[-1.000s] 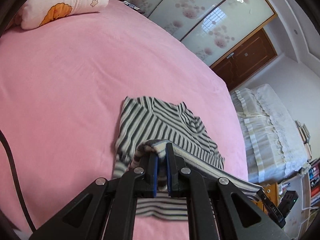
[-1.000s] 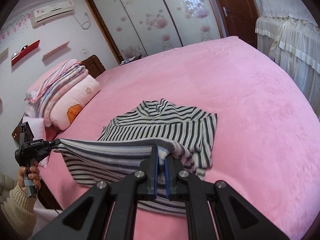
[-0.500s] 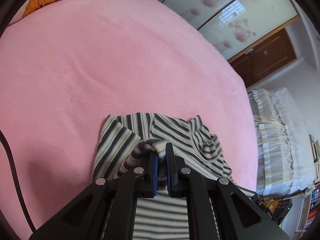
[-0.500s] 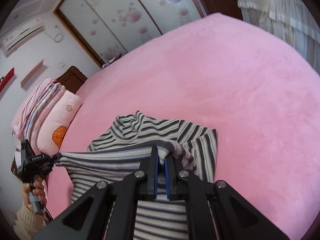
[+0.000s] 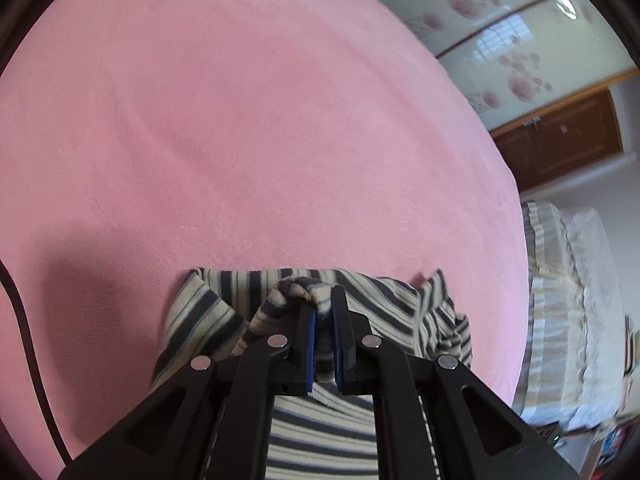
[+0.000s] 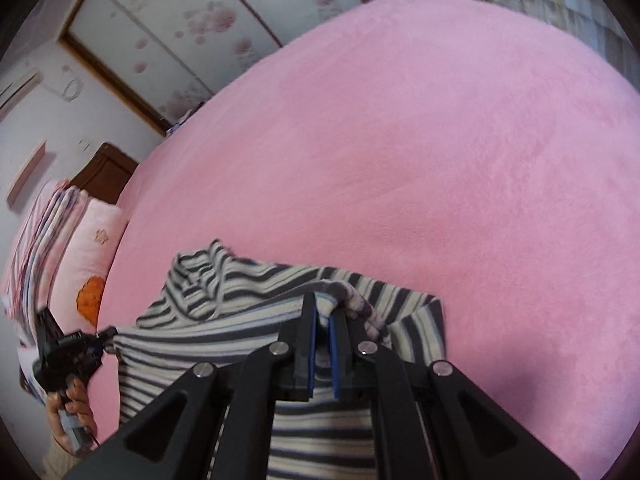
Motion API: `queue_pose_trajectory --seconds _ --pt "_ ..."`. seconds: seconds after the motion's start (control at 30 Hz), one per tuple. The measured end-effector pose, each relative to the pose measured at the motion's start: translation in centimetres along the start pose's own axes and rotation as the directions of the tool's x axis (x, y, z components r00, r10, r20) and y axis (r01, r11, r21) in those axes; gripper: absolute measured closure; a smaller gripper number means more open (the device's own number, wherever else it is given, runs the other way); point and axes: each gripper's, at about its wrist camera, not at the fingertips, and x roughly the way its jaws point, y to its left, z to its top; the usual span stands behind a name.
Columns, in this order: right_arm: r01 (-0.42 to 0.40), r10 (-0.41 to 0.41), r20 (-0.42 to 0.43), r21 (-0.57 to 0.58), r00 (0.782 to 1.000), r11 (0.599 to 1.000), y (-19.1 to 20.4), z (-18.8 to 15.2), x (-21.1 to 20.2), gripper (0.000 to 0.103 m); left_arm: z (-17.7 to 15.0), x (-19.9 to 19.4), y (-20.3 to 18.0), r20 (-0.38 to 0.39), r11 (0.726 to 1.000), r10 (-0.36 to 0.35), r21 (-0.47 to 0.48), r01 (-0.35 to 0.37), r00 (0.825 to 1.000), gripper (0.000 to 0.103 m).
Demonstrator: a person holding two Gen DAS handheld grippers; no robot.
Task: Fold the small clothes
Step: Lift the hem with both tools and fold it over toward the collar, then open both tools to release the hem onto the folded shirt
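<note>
A small grey-and-cream striped garment (image 5: pixel 384 304) lies on the pink bedcover (image 5: pixel 240 120). My left gripper (image 5: pixel 323 300) is shut on one corner of its near hem, with bunched cloth pinched between the blue pads. My right gripper (image 6: pixel 323 308) is shut on the other corner of the striped garment (image 6: pixel 240 304). The hem stretches taut between the two, folded over the part lying flat, close to the collar end. In the right wrist view the left gripper (image 6: pixel 102 340) shows at the far left, held by a hand (image 6: pixel 70 412).
A pink pillow with an orange print (image 6: pixel 90 264) and folded striped bedding (image 6: pixel 36 240) sit at the head of the bed. Floral wardrobe doors (image 5: pixel 500 40), a brown door (image 5: pixel 560 140) and a cream-draped piece of furniture (image 5: pixel 568 300) stand beyond the bed's edge.
Both grippers have carried the held hem forward and down over the garment toward its collar end. Less of the flat garment shows ahead of the fingers now.
</note>
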Motion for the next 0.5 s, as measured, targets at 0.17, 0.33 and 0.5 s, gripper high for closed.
queue_pose_trajectory --seconds 0.17,0.33,0.5 --pt "-0.04 0.044 -0.04 0.102 0.998 0.994 -1.7 0.7 1.6 0.096 0.1 2.3 0.4 -0.017 0.997 -0.044 -0.061 0.042 0.999 0.094" --pt "-0.117 0.126 -0.046 0.169 0.991 0.979 -2.5 1.7 1.9 0.086 0.9 2.9 1.0 0.005 0.98 -0.14 -0.142 0.139 0.99 0.09" --pt "-0.14 0.148 -0.024 0.209 0.989 0.968 -2.7 2.4 2.3 0.085 1.2 3.2 1.3 0.046 0.961 -0.192 -0.194 0.197 0.98 0.089"
